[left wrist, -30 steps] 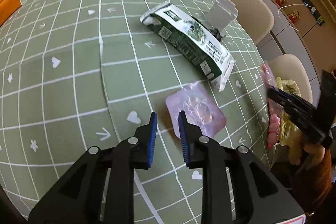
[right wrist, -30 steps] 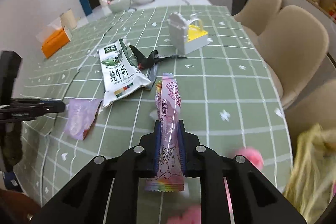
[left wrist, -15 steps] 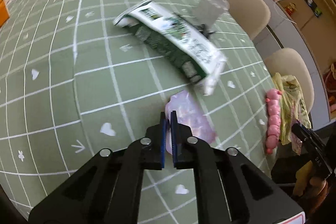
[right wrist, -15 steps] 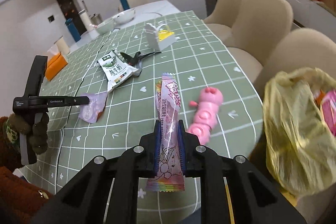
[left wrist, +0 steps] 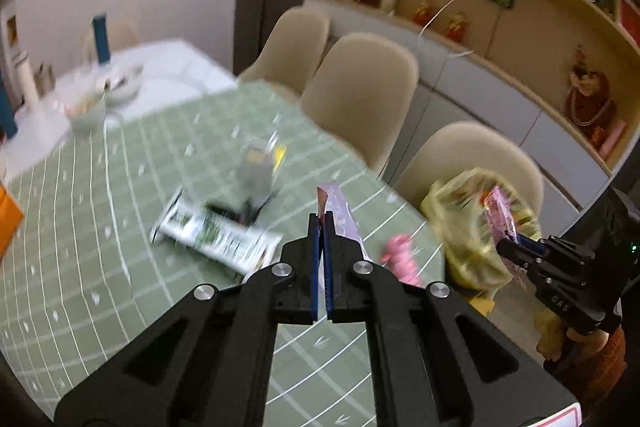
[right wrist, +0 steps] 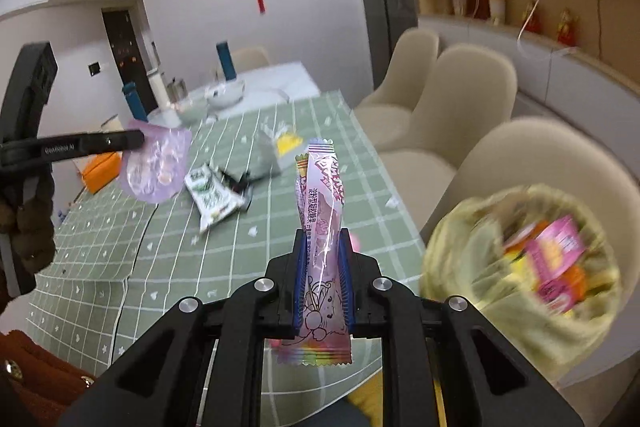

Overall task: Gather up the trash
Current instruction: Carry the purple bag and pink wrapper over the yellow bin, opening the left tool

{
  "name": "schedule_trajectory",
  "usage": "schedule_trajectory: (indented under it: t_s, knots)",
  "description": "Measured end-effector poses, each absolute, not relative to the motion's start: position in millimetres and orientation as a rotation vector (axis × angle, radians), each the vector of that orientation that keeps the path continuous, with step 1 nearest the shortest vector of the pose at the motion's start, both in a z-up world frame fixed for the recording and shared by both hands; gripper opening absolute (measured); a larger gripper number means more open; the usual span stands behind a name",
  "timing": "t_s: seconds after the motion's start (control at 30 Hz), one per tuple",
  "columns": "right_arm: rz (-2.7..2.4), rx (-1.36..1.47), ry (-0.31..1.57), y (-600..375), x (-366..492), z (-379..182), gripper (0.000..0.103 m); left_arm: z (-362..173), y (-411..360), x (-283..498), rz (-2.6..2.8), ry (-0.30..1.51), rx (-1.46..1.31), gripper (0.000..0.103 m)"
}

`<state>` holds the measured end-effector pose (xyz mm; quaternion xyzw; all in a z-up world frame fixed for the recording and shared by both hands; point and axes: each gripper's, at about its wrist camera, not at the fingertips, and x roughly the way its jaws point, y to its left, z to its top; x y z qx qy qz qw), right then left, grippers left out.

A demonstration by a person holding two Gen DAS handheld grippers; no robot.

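Observation:
My left gripper (left wrist: 322, 217) is shut on a thin purple wrapper (left wrist: 341, 211), held clear above the green checked tablecloth (left wrist: 100, 227). From the right wrist view the same wrapper (right wrist: 156, 167) hangs from the left gripper (right wrist: 136, 139) at the left. My right gripper (right wrist: 322, 241) is shut on a long pink candy wrapper (right wrist: 322, 195) that stands upright between its pads. It shows again in the left wrist view (left wrist: 500, 219), where the right gripper (left wrist: 516, 251) is beside an open yellow trash bag (left wrist: 464, 227). The bag (right wrist: 480, 291) holds several wrappers.
A flattened green-and-white milk carton (left wrist: 216, 235) lies on the table, with a white and yellow toy (left wrist: 260, 167) behind it. A pink caterpillar toy (left wrist: 400, 259) sits near the table edge. Beige chairs (left wrist: 360, 95) line the right side. An orange box (right wrist: 100, 167) is far left.
The left gripper closed on the purple wrapper and lifted it off the table. The right gripper carried the pink candy wrapper up and rightward, and the yellow bag came into view.

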<state>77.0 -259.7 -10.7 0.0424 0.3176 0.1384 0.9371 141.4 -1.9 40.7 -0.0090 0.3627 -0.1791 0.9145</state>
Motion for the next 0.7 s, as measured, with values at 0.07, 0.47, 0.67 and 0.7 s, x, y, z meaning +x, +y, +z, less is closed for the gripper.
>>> schedule_trajectory:
  t_s: [0.07, 0.47, 0.67, 0.7]
  knots:
    - [0.26, 0.078, 0.619, -270.0, 71.6, 0.9, 0.016, 54.2, -19.3, 137.9, -0.397, 0.715, -0.008, 0.002]
    - [0.081, 0.047, 0.54, -324.7, 46.0, 44.2, 0.016, 68.0, -93.8, 143.5, -0.643, 0.711, -0.075, 0.002]
    - [0.019, 0.04, 0.546, -345.4, 41.1, 42.0, 0.016, 53.2, -143.2, 159.4, -0.764, 0.791, -0.115, 0.002]
    - [0.01, 0.042, 0.549, -349.4, 40.8, 40.0, 0.016, 51.7, -149.0, 161.4, -0.773, 0.802, -0.115, 0.002]
